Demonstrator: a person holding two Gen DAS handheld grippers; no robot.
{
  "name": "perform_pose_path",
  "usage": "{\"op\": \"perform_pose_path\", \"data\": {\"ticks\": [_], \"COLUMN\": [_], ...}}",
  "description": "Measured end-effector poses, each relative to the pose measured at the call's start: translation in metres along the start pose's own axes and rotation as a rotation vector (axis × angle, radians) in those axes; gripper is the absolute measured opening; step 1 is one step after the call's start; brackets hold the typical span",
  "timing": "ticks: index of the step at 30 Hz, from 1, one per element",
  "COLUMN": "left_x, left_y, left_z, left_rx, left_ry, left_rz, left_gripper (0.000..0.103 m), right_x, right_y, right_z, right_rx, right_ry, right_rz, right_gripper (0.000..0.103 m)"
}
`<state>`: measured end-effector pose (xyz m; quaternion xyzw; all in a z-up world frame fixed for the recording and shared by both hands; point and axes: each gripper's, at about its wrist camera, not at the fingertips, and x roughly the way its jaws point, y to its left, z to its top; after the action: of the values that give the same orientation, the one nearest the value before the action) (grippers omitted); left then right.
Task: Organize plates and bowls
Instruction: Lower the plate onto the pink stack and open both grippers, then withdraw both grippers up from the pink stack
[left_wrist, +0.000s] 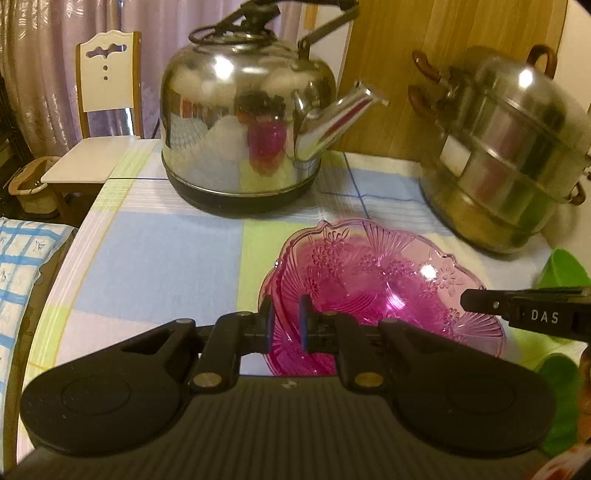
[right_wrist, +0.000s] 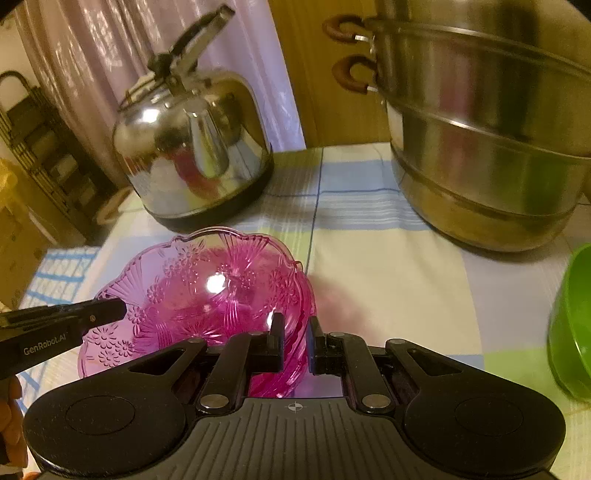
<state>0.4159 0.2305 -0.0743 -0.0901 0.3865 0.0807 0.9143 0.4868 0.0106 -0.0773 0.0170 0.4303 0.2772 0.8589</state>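
Dim, warm indoor light glares white off the steel kettle (left_wrist: 243, 125) and pink bowl (left_wrist: 384, 291); fisheye edges bend and blur.

Place: a home dining corner
Signs: checked tablecloth (left_wrist: 162, 251), steel kettle (left_wrist: 243, 122), stacked steamer pot (left_wrist: 513, 158), dining chair (left_wrist: 105, 96), curtains (left_wrist: 40, 55)

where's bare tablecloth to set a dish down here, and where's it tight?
Free: the stretch left of the pink bowl, in front of the kettle, out to the table edge. Also the patch between the pink bowl, the steamer pot and the green bowl. Tight: the gap between kettle and steamer pot at the back, and around the pink bowl, where both grippers clamp its rim.
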Motion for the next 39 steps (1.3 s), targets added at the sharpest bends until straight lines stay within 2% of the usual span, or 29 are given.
{"op": "perform_pose_path", "data": {"ticks": [3, 16, 18, 19, 20, 21, 23, 33, 39], "left_x": [0.009, 0.022, 0.022, 0.022, 0.022, 0.021, 0.019, 0.001, -0.037], "left_y": [0.002, 0.005, 0.003, 0.003, 0.005, 0.006, 0.010, 0.016, 0.012], "left_z": [0.000, 0.000, -0.002, -0.003, -0.003, -0.004, -0.004, -0.001, -0.004], "left_rx": [0.016, 0.048, 0.059, 0.059, 0.053, 0.047, 0.036, 0.000, -0.019], "left_ry": [0.006, 0.008, 0.005, 0.003, 0.000, 0.002, 0.000, -0.007, -0.018], "left_rz": [0.005, 0.026, 0.050, 0.062, 0.059, 0.059, 0.060, 0.050, 0.034], "left_gripper": [0.013, 0.016, 0.030, 0.045, 0.045, 0.045, 0.045, 0.045, 0.045], "right_x": [0.009, 0.021, 0.021, 0.022, 0.021, 0.020, 0.017, 0.002, -0.030], "right_y": [0.003, 0.005, 0.007, 0.009, 0.010, 0.011, 0.007, 0.001, 0.004], "right_z": [0.004, 0.005, 0.004, 0.004, 0.004, 0.003, 0.003, 0.005, 0.003], "right_rx": [-0.043, -0.075, -0.100, -0.117, -0.126, -0.128, -0.104, -0.071, -0.052], "right_ry": [0.016, 0.039, 0.033, 0.025, 0.016, 0.004, -0.015, -0.010, -0.022], "right_rz": [-0.015, -0.006, -0.002, 0.004, 0.002, -0.011, 0.007, 0.007, 0.010], "right_gripper": [0.012, 0.013, 0.013, 0.014, 0.025, 0.053, 0.078, 0.078, 0.078]}}
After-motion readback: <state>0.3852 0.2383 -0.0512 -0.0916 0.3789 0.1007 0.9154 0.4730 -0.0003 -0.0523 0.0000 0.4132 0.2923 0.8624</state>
